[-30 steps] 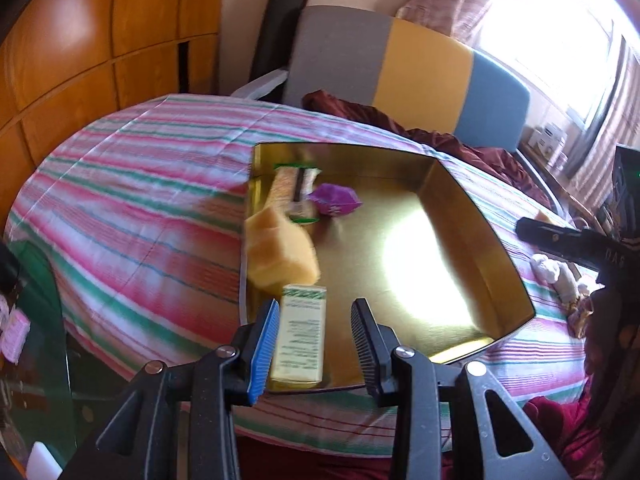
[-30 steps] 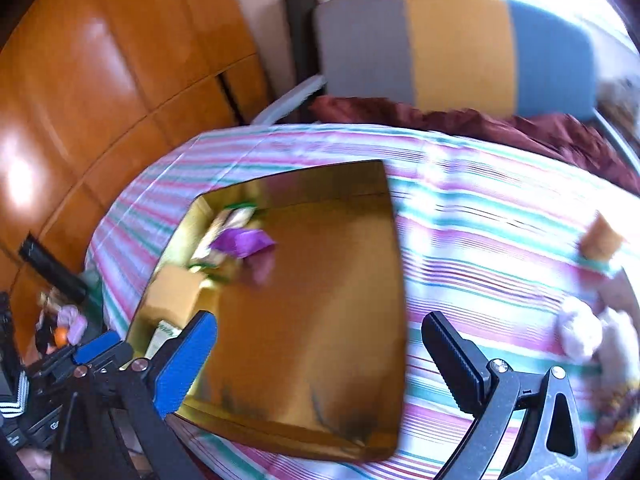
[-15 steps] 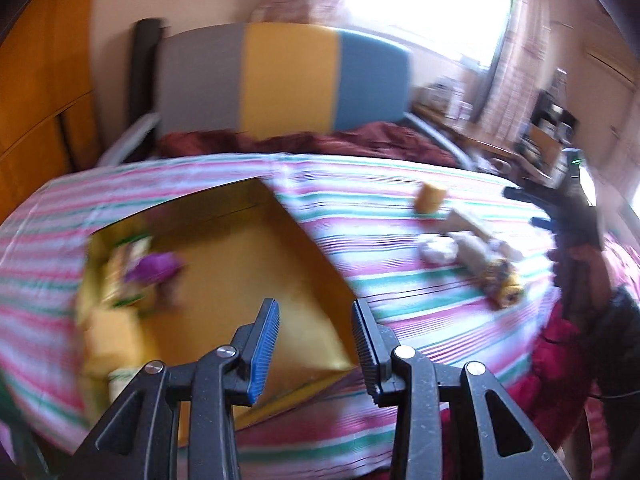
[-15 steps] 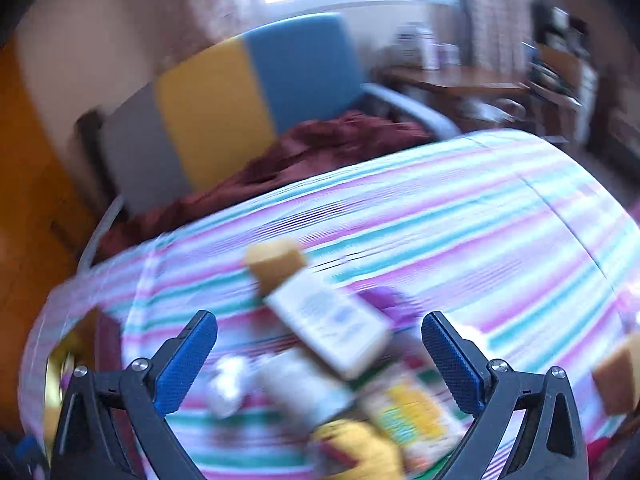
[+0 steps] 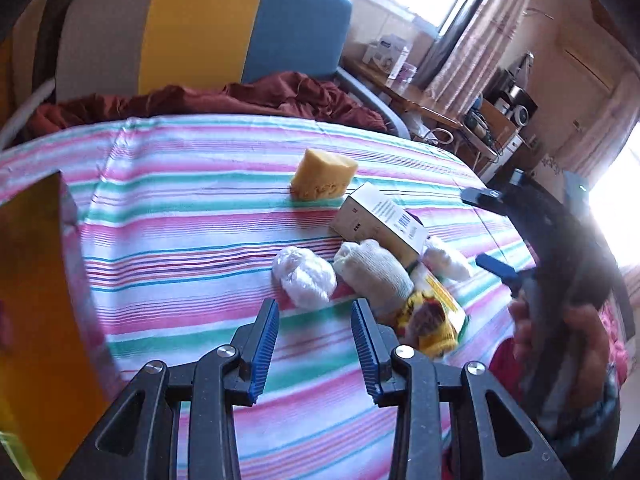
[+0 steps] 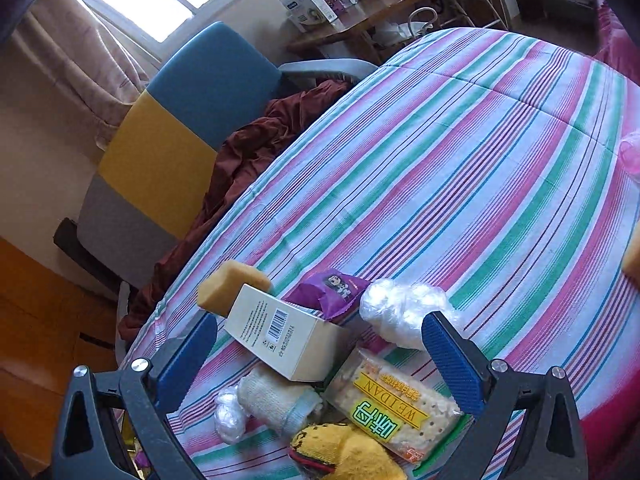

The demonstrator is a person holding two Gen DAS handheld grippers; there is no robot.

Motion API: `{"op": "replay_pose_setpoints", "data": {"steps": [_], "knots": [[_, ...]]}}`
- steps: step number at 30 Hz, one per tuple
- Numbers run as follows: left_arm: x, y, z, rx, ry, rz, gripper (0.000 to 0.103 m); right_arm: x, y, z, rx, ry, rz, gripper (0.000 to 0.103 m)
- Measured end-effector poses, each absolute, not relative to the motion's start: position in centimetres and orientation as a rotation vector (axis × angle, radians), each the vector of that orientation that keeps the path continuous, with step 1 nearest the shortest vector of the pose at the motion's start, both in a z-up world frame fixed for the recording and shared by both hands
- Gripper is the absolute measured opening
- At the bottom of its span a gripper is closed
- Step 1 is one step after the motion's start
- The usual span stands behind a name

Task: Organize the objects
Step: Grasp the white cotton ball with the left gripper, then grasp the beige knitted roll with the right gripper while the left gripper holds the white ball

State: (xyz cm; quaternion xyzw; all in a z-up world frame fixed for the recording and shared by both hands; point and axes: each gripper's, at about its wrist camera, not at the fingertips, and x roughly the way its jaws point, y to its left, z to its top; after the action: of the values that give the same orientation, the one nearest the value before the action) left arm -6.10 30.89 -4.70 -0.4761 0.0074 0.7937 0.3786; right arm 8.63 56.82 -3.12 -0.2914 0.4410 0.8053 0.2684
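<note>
A pile of objects lies on the striped tablecloth [image 5: 192, 216]: a yellow sponge [image 5: 323, 179], a cream box [image 5: 378, 222], a white plastic wad [image 5: 305, 276], a rolled cream sock [image 5: 374, 270] and a yellow cracker packet [image 5: 434, 320]. My left gripper [image 5: 315, 344] is open and empty just short of the wad. My right gripper [image 6: 320, 356] is open wide over the pile, with the box [image 6: 280, 332], the cracker packet [image 6: 394, 404], a purple packet [image 6: 332, 290] and a plastic wad [image 6: 404, 312] between its fingers. The gold tray [image 5: 36, 304] is at the left.
A grey, yellow and blue chair [image 5: 200, 28] with a dark red cloth [image 5: 224, 98] stands behind the table. A yellow knitted thing [image 6: 344, 456] lies at the pile's near edge. A second sponge [image 6: 632, 260] sits at the far right. A cluttered desk [image 5: 440, 108] is at the back right.
Both grippers have swung right, from the gold tray to the pile of objects. The right gripper has come down close over the pile. Both stay open and empty.
</note>
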Motion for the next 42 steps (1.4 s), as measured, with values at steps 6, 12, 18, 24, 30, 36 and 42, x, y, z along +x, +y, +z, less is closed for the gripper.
{"op": "replay_pose_setpoints", "data": {"steps": [6, 12, 18, 24, 30, 36, 42], "knots": [[-9.4, 33.6, -7.4, -1.304, -0.031, 2.073, 0.04, 8.4, 56.8, -3.5, -0.801, 1.225, 2.195, 0.103], [-11.2, 36.3, -9.7, -1.38, -0.013, 2.027, 0.043, 8.4, 57.1, -3.7, -0.794, 1.251, 2.197, 0.103], [-9.1, 35.5, -11.3, -1.281, 0.051, 2.046, 0.036, 8.2, 57.2, -3.8, -0.804, 1.252, 2.195, 0.103], [-5.4, 33.4, -10.9, -1.192, 0.185, 2.061, 0.036, 7.9, 57.2, -3.9, -0.827, 1.235, 2.198, 0.103], [-0.3, 29.9, -11.0, -1.061, 0.331, 2.052, 0.035, 7.6, 57.3, -4.6, -0.873, 1.246, 2.179, 0.103], [1.3, 28.0, -11.0, -1.006, 0.356, 2.046, 0.035, 6.4, 56.2, -4.5, -0.945, 1.224, 2.245, 0.103], [1.4, 27.9, -11.2, -0.988, 0.34, 2.051, 0.035, 3.7, 51.9, -2.3, -1.041, 1.072, 2.536, 0.09]]}}
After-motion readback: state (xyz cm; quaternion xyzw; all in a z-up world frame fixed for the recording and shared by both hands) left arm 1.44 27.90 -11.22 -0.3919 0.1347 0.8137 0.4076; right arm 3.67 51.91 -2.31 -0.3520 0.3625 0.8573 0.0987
